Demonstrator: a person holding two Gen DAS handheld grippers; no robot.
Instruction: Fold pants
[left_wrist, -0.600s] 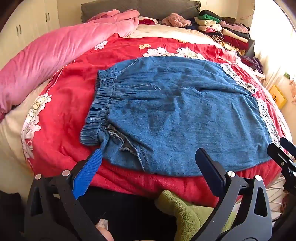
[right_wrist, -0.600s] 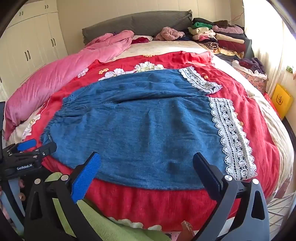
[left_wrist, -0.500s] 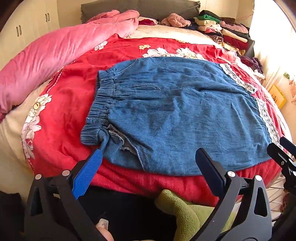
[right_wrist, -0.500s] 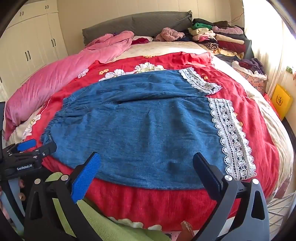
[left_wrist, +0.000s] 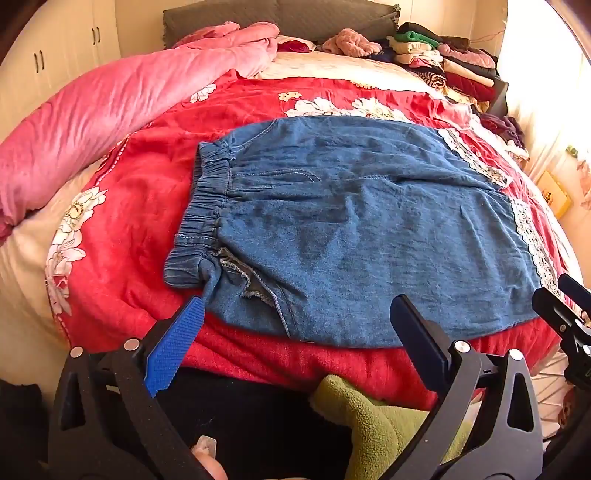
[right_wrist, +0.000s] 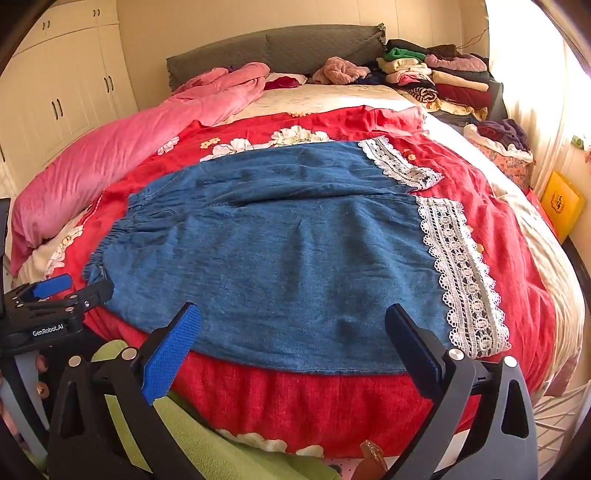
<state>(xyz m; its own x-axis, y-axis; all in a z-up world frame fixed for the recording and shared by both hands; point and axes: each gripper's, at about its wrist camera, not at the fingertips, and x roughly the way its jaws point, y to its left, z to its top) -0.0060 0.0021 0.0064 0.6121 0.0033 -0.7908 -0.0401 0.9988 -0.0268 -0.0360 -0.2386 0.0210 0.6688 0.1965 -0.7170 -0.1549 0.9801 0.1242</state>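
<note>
Pants (left_wrist: 354, 236) flat on red blanket (left_wrist: 122, 229) on the bed, spread sideways across near edge. Elastic waistband (left_wrist: 201, 218) at left, lace cuffs (right_wrist: 461, 273) at right. Two legs side by side, far leg partly tucked behind near one; seam line between them visible in right wrist view. Near waistband corner bunched, pocket lining (left_wrist: 243, 277) turned out and showing.

Left hand-held gripper (left_wrist: 295, 332): spread wide, nothing between the pads, hovering over near edge just off the bunched waistband corner. Blue pad tip close to that corner; touching or not, cannot tell.

Right hand-held gripper (right_wrist: 291, 339): also spread wide, empty, over near hem of near leg, toward cuff end. Not in contact with fabric as far as visible.

Step in hand, as judged: pre-grasp. Garment laid out, no fold made yet. Both tools poised along near long edge, pointing down and forward.

Next move probably calls for:
- pinch near edge at two spots, waistband corner with left, cuff-side hem with right;
- take both layers of denim, not top layer only;
- lift together and carry near leg over far leg, edges matched;
- tuck pocket lining in first, or expect a lump in the fold.

Risks noted: catching blanket along with denim at bed edge; uneven lift skewing lace cuffs; bunched waistband slipping out of a shallow pinch.

Pink duvet (left_wrist: 96, 110) and clothes pile (right_wrist: 436, 77) well apart from work area.
</note>
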